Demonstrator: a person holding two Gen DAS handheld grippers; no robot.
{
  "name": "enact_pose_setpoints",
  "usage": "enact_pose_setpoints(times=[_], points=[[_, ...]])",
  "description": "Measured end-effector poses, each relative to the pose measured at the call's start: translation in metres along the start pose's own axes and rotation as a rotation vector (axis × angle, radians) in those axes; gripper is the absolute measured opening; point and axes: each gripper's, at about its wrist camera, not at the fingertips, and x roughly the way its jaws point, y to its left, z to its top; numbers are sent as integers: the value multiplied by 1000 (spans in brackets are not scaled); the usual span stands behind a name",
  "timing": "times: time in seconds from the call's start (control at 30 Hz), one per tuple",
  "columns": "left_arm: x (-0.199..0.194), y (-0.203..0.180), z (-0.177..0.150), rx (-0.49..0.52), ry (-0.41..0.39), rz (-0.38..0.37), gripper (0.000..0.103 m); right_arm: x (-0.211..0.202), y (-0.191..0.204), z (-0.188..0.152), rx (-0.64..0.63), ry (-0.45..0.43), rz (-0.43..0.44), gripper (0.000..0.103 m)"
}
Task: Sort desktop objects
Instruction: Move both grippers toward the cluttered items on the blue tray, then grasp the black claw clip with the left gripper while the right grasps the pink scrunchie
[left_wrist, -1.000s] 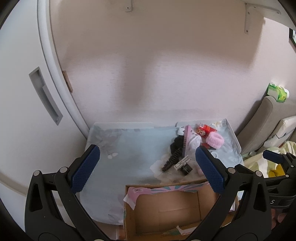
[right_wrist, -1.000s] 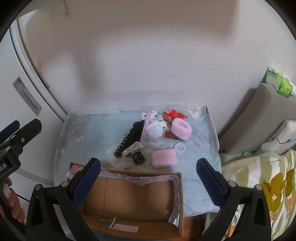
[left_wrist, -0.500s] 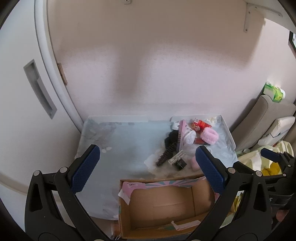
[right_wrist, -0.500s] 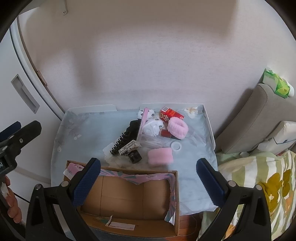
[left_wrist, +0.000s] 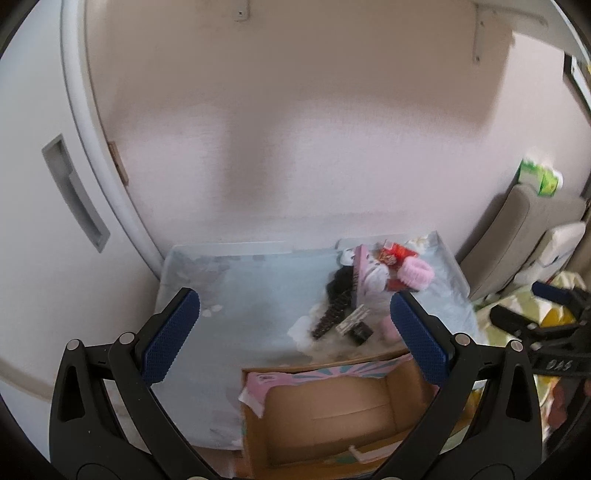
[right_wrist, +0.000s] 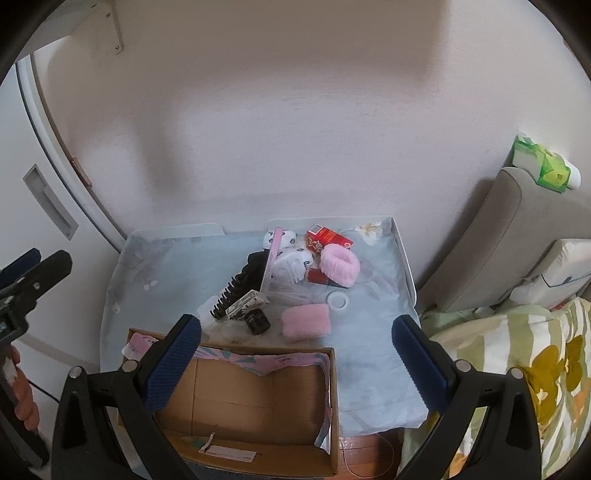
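Both views pulled back; two hand-held grippers (left_wrist: 293, 336) (right_wrist: 295, 352) released; one cardboard box (right_wrist: 258, 391), two pink bands (right_wrist: 339, 265)

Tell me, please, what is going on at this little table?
A person holds a hand-held gripper in each hand above a low table to sort the clutter on it. The left hand-held gripper and the right hand-held gripper are both open and hold nothing. A pile including a black comb, a red carton and pink fluffy bands lies at the back right. The cardboard box at the front looks nearly empty.
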Motion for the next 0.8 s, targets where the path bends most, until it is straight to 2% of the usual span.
enact_pose_setpoints(times=[0.2, 0.33, 0.4, 0.5, 0.63, 0.8], points=[[25, -9, -3, 128, 46, -49, 103, 4, -19, 8, -8, 16, 5, 102], [55, -32, -11, 298, 99, -152, 103, 15, -38, 15, -22, 36, 26, 102], [74, -39, -10, 338, 127, -177, 103, 26, -49, 18, -29, 55, 40, 102], [107, -44, -4, 353, 171, -211, 103, 49, -66, 23, -34, 83, 69, 102], [169, -55, -2, 382, 255, -239, 103, 93, -88, 30, -18, 119, 100, 103], [232, -61, -15, 410, 368, -229, 100, 158, -101, 39, -35, 159, 112, 103]])
